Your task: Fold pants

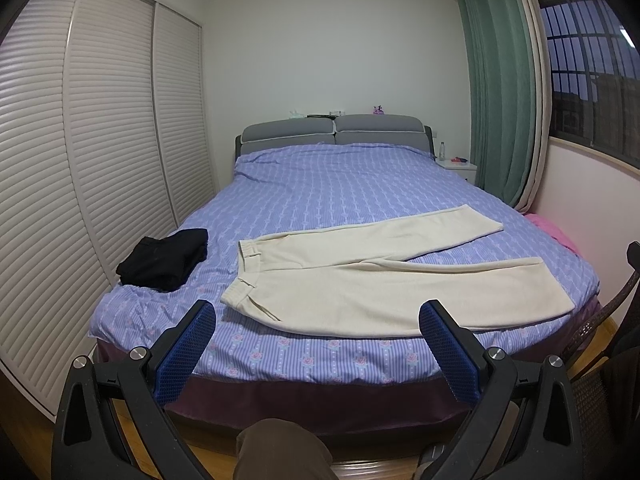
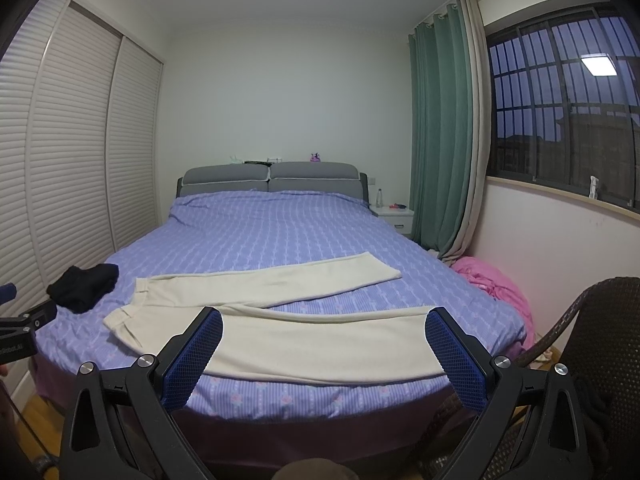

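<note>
Pants [image 1: 380,276] flat on bed [image 1: 320,196] — beyond both tongs [image 1: 318,344] [image 2: 324,352], spread wide, empty.

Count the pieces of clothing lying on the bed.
2. The cream pants lie spread flat across the near end of the bed; a folded black garment sits beside their waistband, near the wardrobe side. Nothing seems hidden.

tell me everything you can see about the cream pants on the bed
The cream pants lie flat and unfolded on the purple patterned bedspread, near the foot of the bed. The fabric looks soft and thick. The elastic waistband points toward the black clothes, apart from them; the two legs spread in a V toward the window side. Neither gripper touches them.
</note>
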Action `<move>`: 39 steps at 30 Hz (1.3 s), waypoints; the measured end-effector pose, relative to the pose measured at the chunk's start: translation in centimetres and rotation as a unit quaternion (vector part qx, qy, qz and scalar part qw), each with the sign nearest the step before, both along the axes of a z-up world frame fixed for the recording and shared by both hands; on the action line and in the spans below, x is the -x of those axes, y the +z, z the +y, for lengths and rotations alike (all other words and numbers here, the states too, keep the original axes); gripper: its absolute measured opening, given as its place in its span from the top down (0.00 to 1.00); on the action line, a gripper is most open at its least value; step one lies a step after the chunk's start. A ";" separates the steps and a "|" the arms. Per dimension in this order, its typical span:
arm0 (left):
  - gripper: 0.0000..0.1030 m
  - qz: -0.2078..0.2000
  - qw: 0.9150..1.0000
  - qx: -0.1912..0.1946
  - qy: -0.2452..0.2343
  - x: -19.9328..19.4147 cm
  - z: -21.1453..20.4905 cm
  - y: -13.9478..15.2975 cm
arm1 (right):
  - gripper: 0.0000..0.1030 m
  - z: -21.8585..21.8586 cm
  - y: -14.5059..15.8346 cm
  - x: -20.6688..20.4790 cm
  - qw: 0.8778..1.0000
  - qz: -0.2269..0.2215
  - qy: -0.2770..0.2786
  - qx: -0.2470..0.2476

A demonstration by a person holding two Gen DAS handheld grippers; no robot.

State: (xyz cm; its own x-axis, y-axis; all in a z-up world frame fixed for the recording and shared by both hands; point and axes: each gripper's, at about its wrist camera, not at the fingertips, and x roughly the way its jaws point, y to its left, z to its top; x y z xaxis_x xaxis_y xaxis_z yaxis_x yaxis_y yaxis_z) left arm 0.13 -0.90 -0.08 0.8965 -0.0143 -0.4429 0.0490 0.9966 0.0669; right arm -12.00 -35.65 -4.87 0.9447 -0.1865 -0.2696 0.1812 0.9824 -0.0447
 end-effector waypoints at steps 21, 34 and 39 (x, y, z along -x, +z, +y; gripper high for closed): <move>0.00 0.004 1.000 -0.004 -0.001 -1.1 -0.1 -0.7 | 0.00 -0.2 -0.8 -0.9 1.000 0.012 -0.004 -0.003; 0.00 0.009 1.000 -0.003 -0.008 -6.0 -0.9 -2.8 | 0.00 -0.8 -2.2 -4.9 0.999 0.033 -0.023 -0.004; 0.00 0.012 1.000 0.002 -0.006 -10.8 -1.3 -4.5 | 0.00 -1.1 -3.0 -8.6 0.999 0.038 -0.028 0.003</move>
State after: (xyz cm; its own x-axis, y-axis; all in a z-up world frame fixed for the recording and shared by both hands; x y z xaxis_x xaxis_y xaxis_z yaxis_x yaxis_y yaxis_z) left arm 10.94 -2.18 -4.59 0.8858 -0.0263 -0.4633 0.0617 0.9962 0.0615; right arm -3.41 -36.76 -7.87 0.9095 -0.2413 -0.3385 0.2326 0.9703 -0.0666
